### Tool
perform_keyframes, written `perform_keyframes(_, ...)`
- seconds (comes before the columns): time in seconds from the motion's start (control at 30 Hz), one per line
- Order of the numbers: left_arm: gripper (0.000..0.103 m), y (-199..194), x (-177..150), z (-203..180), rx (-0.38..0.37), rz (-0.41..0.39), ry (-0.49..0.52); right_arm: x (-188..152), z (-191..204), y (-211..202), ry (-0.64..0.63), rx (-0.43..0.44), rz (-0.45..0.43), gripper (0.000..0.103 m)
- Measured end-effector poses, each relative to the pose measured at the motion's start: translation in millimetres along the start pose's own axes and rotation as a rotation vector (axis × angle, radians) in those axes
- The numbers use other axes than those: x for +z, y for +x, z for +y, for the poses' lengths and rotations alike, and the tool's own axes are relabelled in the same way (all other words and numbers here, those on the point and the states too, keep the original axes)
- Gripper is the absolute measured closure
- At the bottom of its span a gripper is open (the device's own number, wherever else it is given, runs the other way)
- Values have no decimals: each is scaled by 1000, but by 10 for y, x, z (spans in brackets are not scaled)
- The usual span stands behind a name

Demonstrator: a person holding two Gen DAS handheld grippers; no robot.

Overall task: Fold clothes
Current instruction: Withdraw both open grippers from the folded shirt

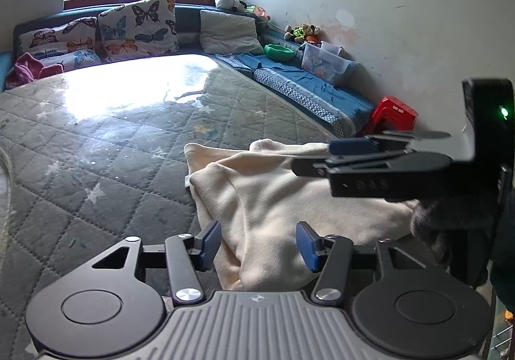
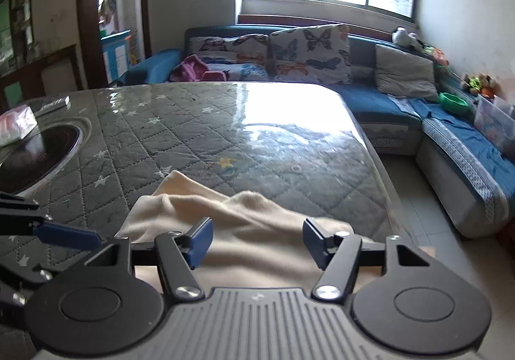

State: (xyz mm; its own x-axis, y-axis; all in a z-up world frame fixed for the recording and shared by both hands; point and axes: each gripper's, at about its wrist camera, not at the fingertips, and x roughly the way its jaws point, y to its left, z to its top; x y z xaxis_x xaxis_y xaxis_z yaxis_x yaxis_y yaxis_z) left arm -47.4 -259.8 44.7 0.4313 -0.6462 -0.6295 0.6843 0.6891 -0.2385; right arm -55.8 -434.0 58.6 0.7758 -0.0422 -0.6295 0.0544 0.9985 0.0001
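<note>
A cream garment (image 1: 273,199) lies crumpled on the quilted grey-green table cover (image 1: 96,151), near the front right corner. My left gripper (image 1: 257,242) hovers over its near edge. The jaws stand open, with cloth below the gap and neither blue pad pressing on it. My right gripper (image 2: 257,239) is also open above the same garment (image 2: 244,231), and nothing is pinched. In the left wrist view the right gripper (image 1: 322,157) shows side-on over the garment's far right part. The right wrist view catches one of the left gripper's blue pads (image 2: 67,236) at the left.
A round black hob (image 2: 38,151) is set into the table at the left, with a tissue pack (image 2: 16,123) beside it. The table's right edge (image 2: 379,173) drops to tiled floor. A blue sofa (image 2: 450,134) with butterfly cushions wraps behind. A red stool (image 1: 394,117) stands by the wall.
</note>
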Motion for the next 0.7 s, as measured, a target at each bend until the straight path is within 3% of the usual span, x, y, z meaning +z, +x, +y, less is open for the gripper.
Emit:
perform_keyframes(0.1, 38, -40, -14, 3, 18, -7, 1, -103, 24, -94, 21, -18, -3, 26)
perform_keyframes(0.37, 19, -218, -125, 54, 73, -37, -13, -276, 168, -308, 31, -52, -30, 13)
perform_keyframes(0.43, 13, -260, -142, 61, 81, -44, -16, -301, 205, -352, 32, -64, -39, 5)
perform_keyframes(0.7, 0, -446, -231, 125, 113, -77, -24, -406, 385, -483, 18, -82, -52, 0)
